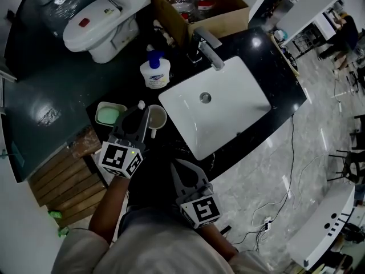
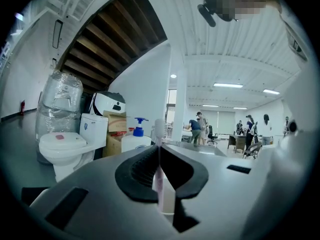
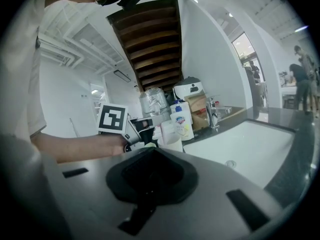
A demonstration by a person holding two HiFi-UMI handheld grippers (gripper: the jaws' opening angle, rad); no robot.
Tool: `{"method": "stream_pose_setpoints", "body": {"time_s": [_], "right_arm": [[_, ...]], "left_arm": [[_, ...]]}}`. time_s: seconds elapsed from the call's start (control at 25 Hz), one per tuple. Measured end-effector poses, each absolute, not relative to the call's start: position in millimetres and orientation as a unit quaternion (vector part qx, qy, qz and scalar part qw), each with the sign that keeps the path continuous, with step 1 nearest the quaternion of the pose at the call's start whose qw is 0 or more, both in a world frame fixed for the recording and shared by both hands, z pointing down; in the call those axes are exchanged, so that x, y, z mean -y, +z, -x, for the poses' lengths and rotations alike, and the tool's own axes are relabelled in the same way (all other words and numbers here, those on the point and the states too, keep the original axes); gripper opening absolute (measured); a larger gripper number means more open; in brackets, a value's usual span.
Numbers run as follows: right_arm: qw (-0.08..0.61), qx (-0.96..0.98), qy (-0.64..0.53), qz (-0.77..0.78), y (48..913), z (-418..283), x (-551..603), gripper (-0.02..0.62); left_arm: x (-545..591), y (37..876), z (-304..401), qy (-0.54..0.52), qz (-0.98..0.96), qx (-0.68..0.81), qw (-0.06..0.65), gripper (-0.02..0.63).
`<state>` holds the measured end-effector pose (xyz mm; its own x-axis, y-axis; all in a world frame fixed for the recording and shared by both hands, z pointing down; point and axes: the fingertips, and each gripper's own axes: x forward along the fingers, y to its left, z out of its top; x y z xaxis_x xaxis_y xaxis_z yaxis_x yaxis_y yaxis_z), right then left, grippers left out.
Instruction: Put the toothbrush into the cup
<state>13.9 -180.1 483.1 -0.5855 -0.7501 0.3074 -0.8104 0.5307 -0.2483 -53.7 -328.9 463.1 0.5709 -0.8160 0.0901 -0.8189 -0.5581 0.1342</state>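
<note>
Fingers [image 2: 137,176] of the left gripper [image 1: 137,116] are clenched on the toothbrush [image 2: 159,176], with the handle pinched upright between them and the bristle head clear above the tips. In the head view the bristle head sits just beyond the fingertips, close to the left rim of the cup [image 1: 157,119]. The cup stands upright on the dark surface [image 1: 68,84], between the soap dish [image 1: 109,114] and the sink [image 1: 228,116], and appears empty. The left gripper view shows a pale shape under the handle; it is probably the cup, but this is not confirmed.

The right gripper [image 1: 182,173] hangs well back from the cup, near the person's body. Its own view shows its fingers pressed together with nothing between them.

Assessment: the toothbrush is grasped and carried to the cup but not yet placed, so the step in hand is final positioning.

Next move requires:
- centring the handle's lower end over the cup mouth
- lowering it inside without catching the rim, as the cup looks light enough to tip
- releasing only once the handle is well inside

The right gripper has no evident part in this
</note>
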Motion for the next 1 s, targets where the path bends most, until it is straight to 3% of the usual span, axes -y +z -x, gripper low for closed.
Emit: {"method": "stream_pose_setpoints", "body": {"time_s": [1.0], "right_arm": [[0.066,0.874,0.178,-0.447,478,-20,177,0.006]], "left_arm": [[320,463,55,-0.005,-0.881,0.461,0.103,0.051]]}}
